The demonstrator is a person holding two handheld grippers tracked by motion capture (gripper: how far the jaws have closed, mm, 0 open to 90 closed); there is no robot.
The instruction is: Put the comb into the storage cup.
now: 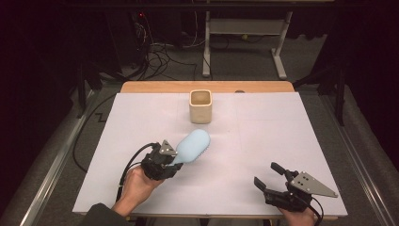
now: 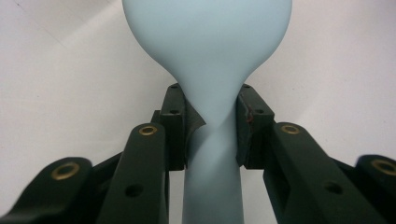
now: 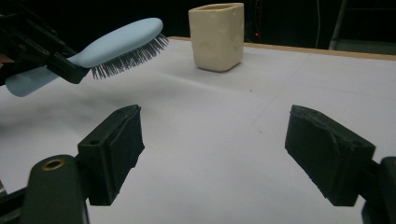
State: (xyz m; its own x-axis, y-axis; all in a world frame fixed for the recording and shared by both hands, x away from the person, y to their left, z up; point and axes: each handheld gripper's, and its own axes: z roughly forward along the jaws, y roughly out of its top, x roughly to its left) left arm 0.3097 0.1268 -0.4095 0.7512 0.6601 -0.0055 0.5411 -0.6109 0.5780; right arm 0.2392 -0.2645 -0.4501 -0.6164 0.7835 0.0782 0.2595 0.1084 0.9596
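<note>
brush held at the neck, right claw empty

black jaws of the right gripper stand wide apart in the right gripper view, with bare white sheet between the pads and nothing held. from above, this gripper sits near the sheet's front right corner, in the person's right hand.

the left gripper is clamped on the narrow neck of a pale blue brush, one pad on each side where the handle widens into the head. in the high view the left gripper is at front left of the sheet, carried by the left hand. the brush points from it toward the far middle, its head tilted up off the sheet. the right gripper view shows the brush lifted, bristles facing down and clear of the sheet.

a cream cup stands upright at the far middle, just beyond the brush head and apart from it. the two grippers are well apart.
</note>
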